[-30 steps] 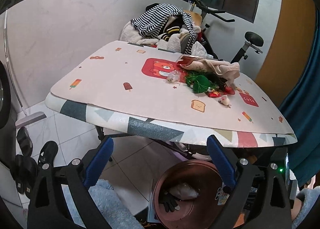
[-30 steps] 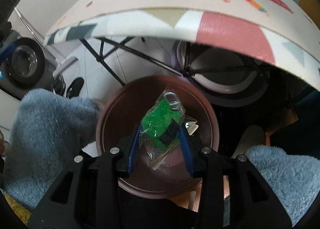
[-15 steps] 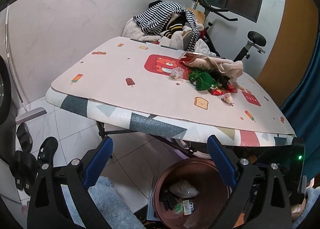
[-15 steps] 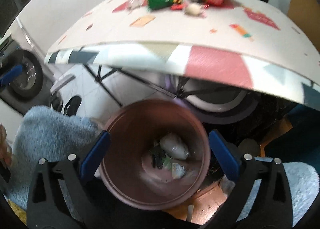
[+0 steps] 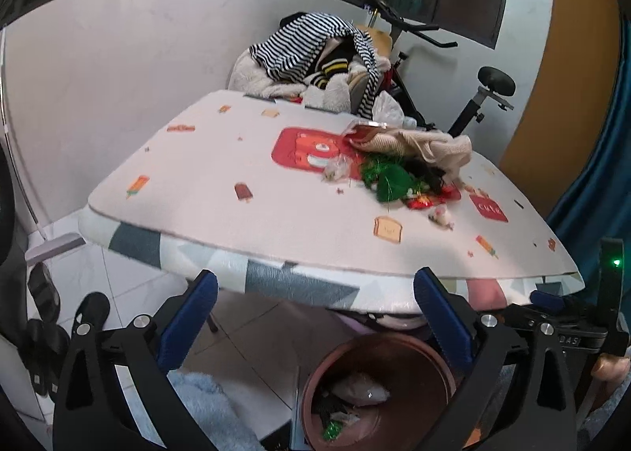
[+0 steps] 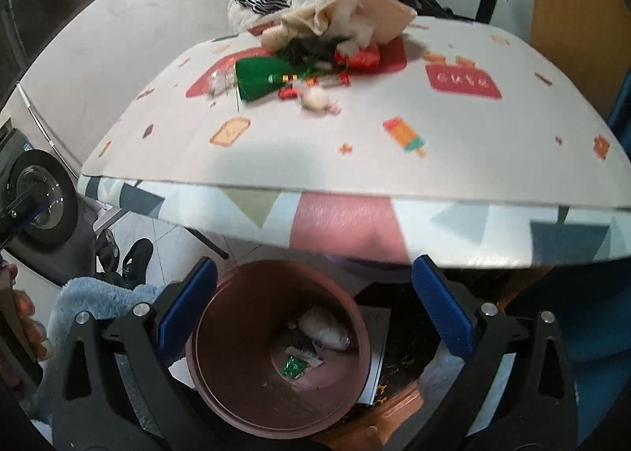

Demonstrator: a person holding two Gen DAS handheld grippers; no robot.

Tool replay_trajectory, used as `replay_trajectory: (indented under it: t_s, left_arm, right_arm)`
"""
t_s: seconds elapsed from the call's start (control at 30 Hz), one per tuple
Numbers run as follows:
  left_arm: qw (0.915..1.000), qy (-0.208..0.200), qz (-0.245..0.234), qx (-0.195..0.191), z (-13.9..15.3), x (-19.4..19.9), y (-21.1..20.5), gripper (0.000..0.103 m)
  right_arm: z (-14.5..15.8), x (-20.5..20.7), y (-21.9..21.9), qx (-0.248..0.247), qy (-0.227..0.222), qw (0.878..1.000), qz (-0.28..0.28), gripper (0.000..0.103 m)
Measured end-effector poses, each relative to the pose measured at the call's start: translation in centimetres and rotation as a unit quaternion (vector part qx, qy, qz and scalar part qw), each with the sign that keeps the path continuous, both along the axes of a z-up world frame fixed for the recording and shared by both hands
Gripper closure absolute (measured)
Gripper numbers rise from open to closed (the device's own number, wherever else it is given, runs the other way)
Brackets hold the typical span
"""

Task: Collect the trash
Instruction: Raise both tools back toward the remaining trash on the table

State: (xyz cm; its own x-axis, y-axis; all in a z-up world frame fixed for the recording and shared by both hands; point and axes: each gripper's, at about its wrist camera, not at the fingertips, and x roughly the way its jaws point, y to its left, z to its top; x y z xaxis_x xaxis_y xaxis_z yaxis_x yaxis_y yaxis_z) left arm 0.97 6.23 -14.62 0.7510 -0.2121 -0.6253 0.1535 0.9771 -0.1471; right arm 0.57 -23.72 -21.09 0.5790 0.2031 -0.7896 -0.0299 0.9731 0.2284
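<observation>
Trash is a small heap on the bench (image 6: 355, 143) w/ its printed cover: a green tassel-like bundle (image 6: 260, 78), red wrappers (image 6: 361, 56), a small whitish wad (image 6: 315, 98) at the near edge of the heap, and a clear crinkled wrapper (image 5: 335, 171) on its left side. A beige cloth (image 6: 347, 17) lies over the back of the heap. Under the bench's near edge sits a round brown bin (image 6: 221, 352); inside it: a white crumpled bag (image 6: 323, 330), a small green packet (image 6: 294, 366), some dark bits.

Left tool (image 5: 315, 317): jaws spread wide and opening, nothing between them, touching nothing. Right tool (image 6: 315, 309): jaws wide apart too, empty, no contact.

Heap lies on the bench top, well beyond and above both tools' tips; from the left tool it's ahead & to the right, from the right tool ahead & slightly left. Bin is directly below the right tool, its mouth between the blue pads (image 6: 441, 313) in view; in the left view it sits low, toward the right finger. Blue fleece sleeve (image 6: 90, 305) shows at lower left.
</observation>
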Motion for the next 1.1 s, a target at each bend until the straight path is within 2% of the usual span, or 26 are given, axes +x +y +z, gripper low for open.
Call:
replay_trajectory:
  t_s: [0.13,0.2,0.3,0.43,0.63,0.73,0.87,1.1]
  left_arm:
    - [0.9996,-0.013,0.017,0.017,1.0,0.9,-0.3,0.006]
    - [0.9991,-0.027,0.028,0.019,1.4,1.2,-0.3,0.006]
    - [0.9991,-0.028,0.029,0.017,1.8,1.9,-0.4,0.006]
    - [0.999,-0.02,0.039,0.007,2.0,2.8,-0.4,0.006]
    - [0.9991,0.008,0.035,-0.023,1.5,4.4,-0.2,0.006]
    - [0.9983,0.016,0.053,-0.021,1.2,5.1,-0.2,0.006]
    - [0.9969,0.005,0.076,-0.015,1.3,5.5,-0.1,0.006]
    - [0.9939,-0.006,0.108,0.023,1.8,6.9,-0.8,0.006]
  right_arm:
    - [1.5,0.2,-0.2,-0.057,-0.035,0.998,0.006,0.006]
    - [2.1,0.3,-0.7,-0.057,-0.047,0.997,0.007,0.006]
    - [2.6,1.0,-1.5,-0.037,-0.034,0.999,0.011,0.006]
    - [2.9,1.7,-1.5,-0.077,-0.03,0.996,0.012,0.006]
    - [2.3,2.6,-2.0,-0.096,-0.015,0.995,0.008,0.006]
    - [1.9,3.2,-2.1,-0.105,-0.008,0.994,0.008,0.006]
    - [1.5,4.1,-2.3,-0.11,-0.007,0.994,0.011,0.006]
    - [1.2,5.6,-2.6,-0.104,-0.004,0.994,0.016,0.006]
